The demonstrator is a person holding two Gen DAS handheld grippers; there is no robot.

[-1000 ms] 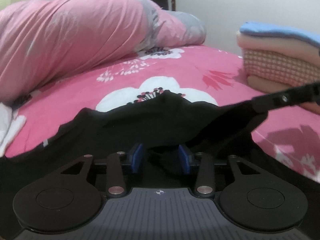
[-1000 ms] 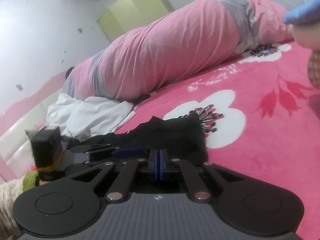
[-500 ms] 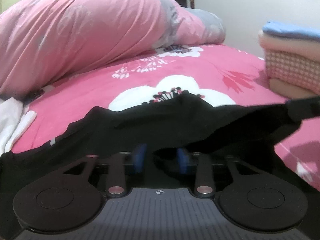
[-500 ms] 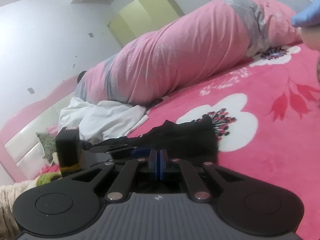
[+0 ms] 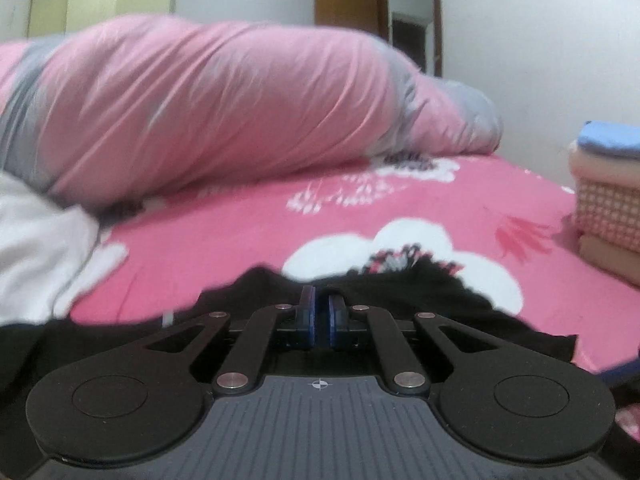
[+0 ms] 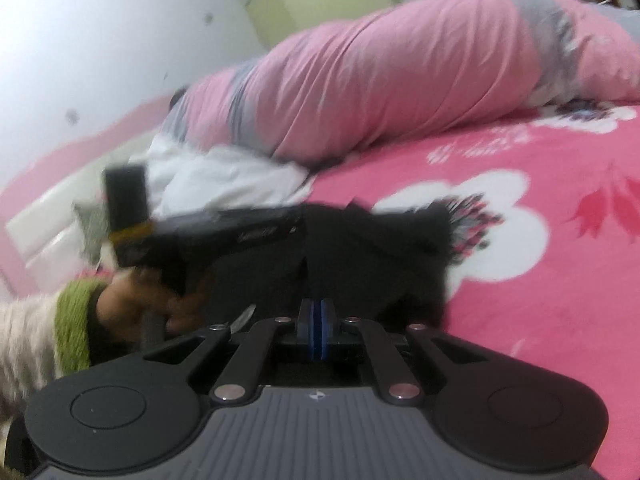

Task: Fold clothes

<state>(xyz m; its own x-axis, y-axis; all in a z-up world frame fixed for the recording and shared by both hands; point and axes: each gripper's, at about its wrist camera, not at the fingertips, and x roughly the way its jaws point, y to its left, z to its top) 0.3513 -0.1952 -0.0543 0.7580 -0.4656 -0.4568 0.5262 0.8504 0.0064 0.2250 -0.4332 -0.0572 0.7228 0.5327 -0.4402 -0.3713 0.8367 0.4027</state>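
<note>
Bedding fills both views: a pink flowered bed sheet [image 5: 248, 236] with a long pink-and-grey bolster [image 5: 224, 108] across its far side and a stack of folded clothes [image 5: 608, 196] at its right edge. Nearer, a black garment [image 6: 380, 248] lies crumpled on the sheet. The left tongs [image 5: 320, 316] have just been closing, black cloth at their blue pads, while the right tongs [image 6: 316, 330] sit pinched together at the garment's near edge.
</note>
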